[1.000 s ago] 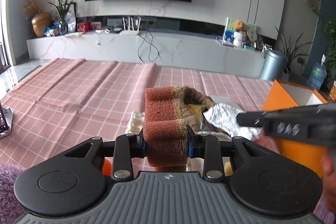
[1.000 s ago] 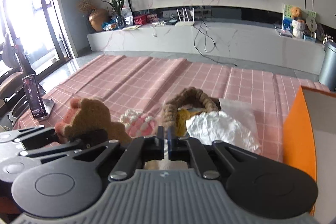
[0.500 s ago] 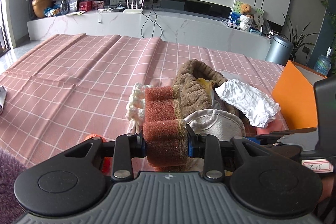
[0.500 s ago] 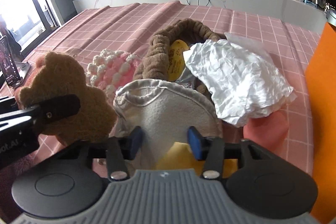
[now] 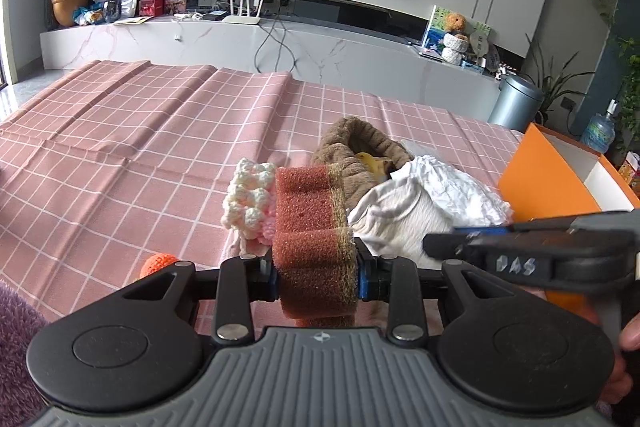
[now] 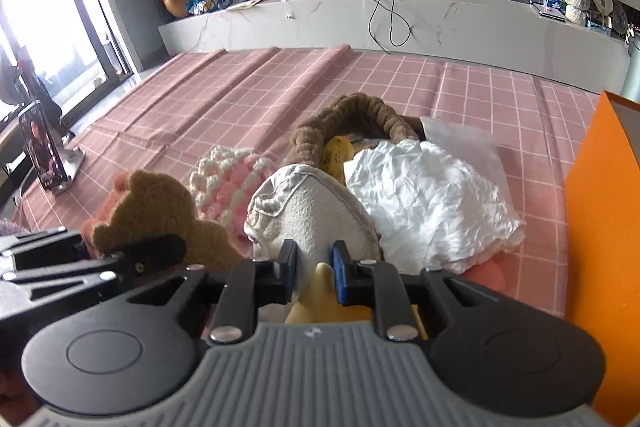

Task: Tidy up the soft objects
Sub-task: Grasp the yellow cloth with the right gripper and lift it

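Observation:
My left gripper [image 5: 316, 275] is shut on a red-brown bear-shaped sponge [image 5: 312, 223], held above the pink checked cloth [image 5: 140, 147]. The sponge also shows in the right wrist view [image 6: 156, 215]. My right gripper [image 6: 315, 267] is shut on a cream fleece pouch [image 6: 316, 215] at the near edge of a heap of soft things. The heap holds a pink and white crochet piece [image 6: 232, 179], a brown plush ring [image 6: 352, 115] and a crumpled white cloth [image 6: 432, 203]. The right gripper shows from the side in the left wrist view [image 5: 440, 239].
An open orange box [image 5: 560, 179] stands at the right, close to the heap. An orange knitted ball [image 5: 158, 263] lies by my left gripper. A phone on a stand [image 6: 44, 155] is at the far left. A purple fuzzy item [image 5: 16, 327] lies at the near left.
My right gripper has closed on the cream pouch, having been open around it half a second ago. The left gripper still holds the sponge and has risen a little.

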A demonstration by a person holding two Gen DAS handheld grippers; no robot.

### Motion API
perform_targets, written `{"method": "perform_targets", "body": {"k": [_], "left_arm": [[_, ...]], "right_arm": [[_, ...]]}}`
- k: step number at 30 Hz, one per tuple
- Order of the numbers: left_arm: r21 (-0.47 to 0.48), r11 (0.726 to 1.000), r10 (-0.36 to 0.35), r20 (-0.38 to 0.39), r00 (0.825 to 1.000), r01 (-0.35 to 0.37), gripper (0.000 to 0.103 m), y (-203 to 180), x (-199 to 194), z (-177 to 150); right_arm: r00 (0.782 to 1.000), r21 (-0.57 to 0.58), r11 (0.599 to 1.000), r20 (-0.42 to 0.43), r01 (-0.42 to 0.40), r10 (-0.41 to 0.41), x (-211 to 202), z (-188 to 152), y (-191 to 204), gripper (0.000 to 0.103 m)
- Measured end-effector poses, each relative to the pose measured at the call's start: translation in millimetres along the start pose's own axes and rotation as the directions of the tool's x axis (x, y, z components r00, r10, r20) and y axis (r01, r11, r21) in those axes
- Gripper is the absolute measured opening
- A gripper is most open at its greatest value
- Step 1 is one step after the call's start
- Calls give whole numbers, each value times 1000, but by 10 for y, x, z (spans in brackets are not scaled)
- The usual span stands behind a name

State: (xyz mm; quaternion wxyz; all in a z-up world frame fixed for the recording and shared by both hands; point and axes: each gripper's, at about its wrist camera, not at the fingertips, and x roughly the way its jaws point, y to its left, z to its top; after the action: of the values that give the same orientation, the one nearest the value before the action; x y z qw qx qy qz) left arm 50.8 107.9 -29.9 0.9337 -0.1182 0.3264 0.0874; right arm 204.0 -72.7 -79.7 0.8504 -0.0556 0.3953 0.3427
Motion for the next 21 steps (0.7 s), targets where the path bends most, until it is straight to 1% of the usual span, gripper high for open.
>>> {"method": "perform_targets", "body": {"k": [1,2,5,6,7,8,9,12,15,17,18,19,20,21], "left_arm": [[8,1000,-5,5,1000,5,37,-21,-25,-8],[16,1000,-11,7,1000,11,37,-44,-50,-18],[32,999,-26,12,1000,25,37,-100,-113,-41],[33,999,-33,13,999,32,37,-111,-130,-46],[31,999,-43,15,999,43,37,-124,-152,-56],[36,998,-51,19,999,50,37,-143,-171,-71],[46,998,-51,25,998,50,37,-168,-183,-83],[65,996,-57,20,998,56,37,-222,-185,-113],[74,996,-59,20,998,58,37,-256,-190,-128],[78,995,-63,22,998,61,37,-262,-201,-133],[78,995,-64,25,998,62,36,-256,-210,-135],[79,995,-62,31,998,60,36,-256,-222,-139],[80,995,-56,41,998,52,36,-258,-238,-141],[84,995,-49,52,997,45,36,-260,-258,-139]], "right_arm": [[1000,-6,1000,8,19,-19,-9,-53,-2,33],[1000,-7,1000,13,29,-29,-22,-101,-10,37],[999,29,999,6,34,-34,-92,-230,-57,46],[999,38,999,9,39,-40,-136,-291,-67,55],[998,44,998,13,54,-55,-178,-355,-80,69],[997,47,996,17,74,-75,-205,-425,-91,73],[995,48,994,14,96,-96,-217,-488,-112,75],[986,79,983,-11,167,-166,-183,-634,-236,75],[987,115,981,-52,154,-149,-75,-694,-360,75],[988,157,977,-77,143,-132,-6,-734,-433,71],[989,152,978,-65,141,-133,-7,-743,-429,64],[989,135,981,-65,141,-133,-6,-735,-409,52],[990,128,983,-66,132,-124,-7,-734,-395,46],[992,132,984,-67,117,-109,-8,-735,-389,30]]}}
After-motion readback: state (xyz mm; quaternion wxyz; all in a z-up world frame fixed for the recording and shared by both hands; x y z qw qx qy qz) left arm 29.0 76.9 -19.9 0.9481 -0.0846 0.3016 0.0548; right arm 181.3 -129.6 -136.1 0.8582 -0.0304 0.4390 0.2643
